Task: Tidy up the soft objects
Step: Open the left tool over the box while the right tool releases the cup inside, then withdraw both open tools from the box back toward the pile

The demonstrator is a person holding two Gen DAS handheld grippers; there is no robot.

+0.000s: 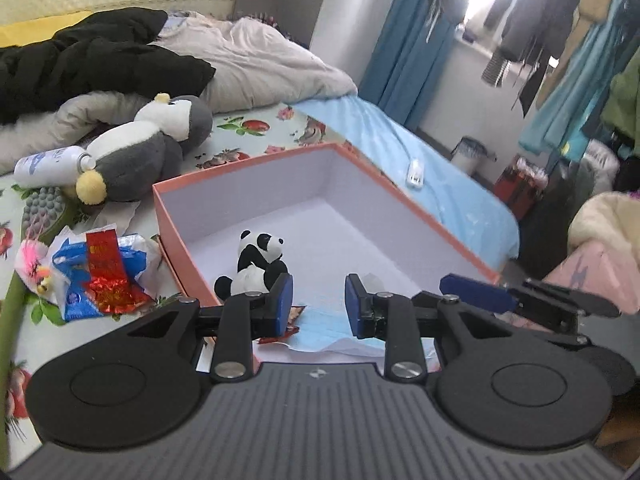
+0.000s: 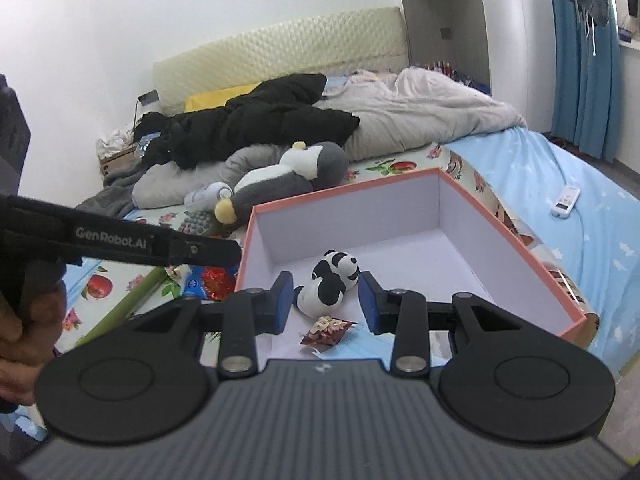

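While the small panda already sits inside the pink box, near its front-left corner, the soft thing not yet stowed is the grey penguin. It lies on the floral sheet just beyond the box's far-left wall, its long axis running from the yellow foot near the box corner up and away to the head. A spray bottle lies against its left side, and a black coat and pale quilt are heaped behind it.

Both claws hover over the box's near edge, part-open and empty: the left gripper and the right gripper each show bare blue pads. From either claw the penguin lies ahead and to the left, past the box wall. The left hand looks the nearer one, so the reach probably falls to it, with jaws set across the body rather than along it.
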